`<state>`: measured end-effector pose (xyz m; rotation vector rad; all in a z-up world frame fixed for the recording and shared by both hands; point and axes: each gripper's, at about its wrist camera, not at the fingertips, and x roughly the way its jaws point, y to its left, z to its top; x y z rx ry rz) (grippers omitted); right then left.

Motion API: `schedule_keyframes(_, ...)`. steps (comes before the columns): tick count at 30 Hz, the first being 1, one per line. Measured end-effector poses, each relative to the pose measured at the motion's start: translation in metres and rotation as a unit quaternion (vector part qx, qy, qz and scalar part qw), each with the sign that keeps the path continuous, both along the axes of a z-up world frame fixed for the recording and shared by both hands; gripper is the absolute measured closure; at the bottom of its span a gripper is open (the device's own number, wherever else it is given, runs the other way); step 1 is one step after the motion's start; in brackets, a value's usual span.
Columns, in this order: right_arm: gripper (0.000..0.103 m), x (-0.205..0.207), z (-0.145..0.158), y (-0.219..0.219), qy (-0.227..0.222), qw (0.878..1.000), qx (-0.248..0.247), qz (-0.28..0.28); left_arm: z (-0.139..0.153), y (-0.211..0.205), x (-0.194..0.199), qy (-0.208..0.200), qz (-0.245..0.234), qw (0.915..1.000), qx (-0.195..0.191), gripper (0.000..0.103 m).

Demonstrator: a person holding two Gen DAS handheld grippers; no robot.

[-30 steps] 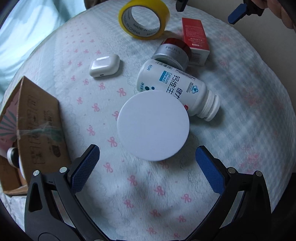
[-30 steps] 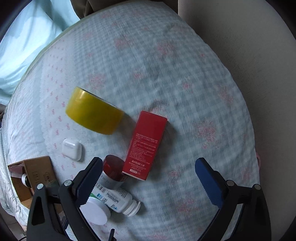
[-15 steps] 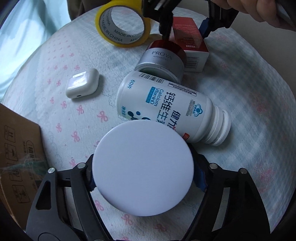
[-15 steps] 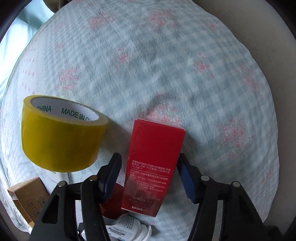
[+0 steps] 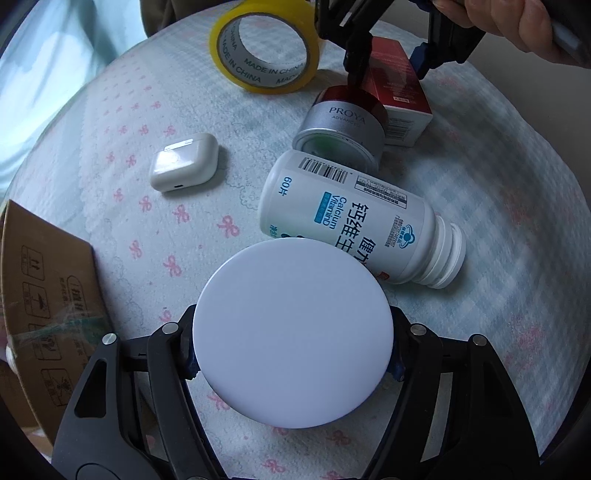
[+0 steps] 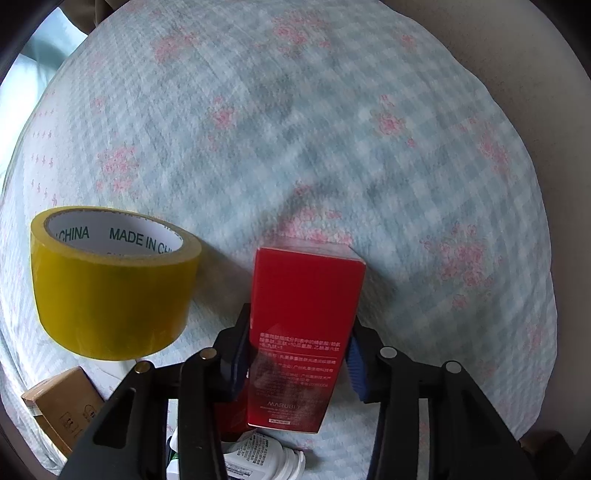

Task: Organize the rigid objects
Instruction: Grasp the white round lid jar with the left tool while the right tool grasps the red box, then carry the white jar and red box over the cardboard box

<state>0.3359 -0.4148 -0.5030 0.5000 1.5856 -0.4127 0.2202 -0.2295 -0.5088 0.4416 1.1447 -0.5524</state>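
Observation:
My left gripper [image 5: 291, 350] is shut on a white round disc [image 5: 291, 310], its pads pressed to the disc's left and right edges just above the quilt. Beyond the disc a white calcium bottle [image 5: 351, 218] lies on its side. A silver jar with a red lid [image 5: 343, 122] sits behind the bottle. My right gripper [image 6: 297, 362] is shut on a red box [image 6: 306, 291], gripping its long sides from above. The left wrist view also shows that gripper [image 5: 388, 66] on the red box [image 5: 402, 99], held by a hand [image 5: 498, 18].
A yellow tape roll [image 6: 107, 284] stands left of the red box, and a white earbud case [image 5: 183, 162] lies on the pink-patterned quilt [image 6: 332, 129]. An open cardboard box [image 5: 48, 295] sits at the bed's left edge. A beige floor shows to the right.
My left gripper came down and closed on the white disc. My right gripper sank onto the red box and closed on its sides.

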Motion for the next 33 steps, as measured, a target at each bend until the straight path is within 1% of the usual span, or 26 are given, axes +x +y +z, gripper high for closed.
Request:
schedule_keyframes(7,0.063,0.000,0.023,0.003,-0.017,1.000,0.007,0.006,0.017,0.008,0.007,-0.005,0.016,0.9999,-0.003,0.035)
schedule_keyframes(12,0.063,0.007,0.054,0.003,-0.037,0.999,0.012,0.011,0.044,0.010,0.015,-0.016,0.028,0.9994,-0.008,0.035)
schedule_keyframes(15,0.063,0.010,0.081,0.005,-0.052,0.998,0.014,0.018,0.070,0.013,0.014,-0.025,0.037,0.9989,-0.014,0.035)
schedule_keyframes(18,0.063,0.010,0.113,0.007,-0.068,0.997,0.015,0.031,0.102,0.017,0.014,-0.035,0.048,0.9980,-0.021,0.035)
schedule_keyframes(22,0.063,0.001,0.162,0.015,-0.090,0.994,0.006,0.065,0.148,0.027,0.014,-0.051,0.066,0.9961,-0.030,0.035)
schedule_keyframes(24,0.063,-0.009,0.188,0.024,-0.100,0.991,0.000,0.085,0.171,0.035,0.015,-0.059,0.075,0.9948,-0.035,0.035)
schedule_keyframes(29,0.063,-0.025,0.241,0.051,-0.125,0.983,-0.010,0.134,0.227,0.058,0.011,-0.090,0.092,0.9908,-0.041,0.035)
schedule_keyframes(33,0.063,-0.040,0.274,0.081,-0.141,0.975,-0.009,0.171,0.267,0.086,0.011,-0.101,0.111,0.9870,-0.057,0.034)
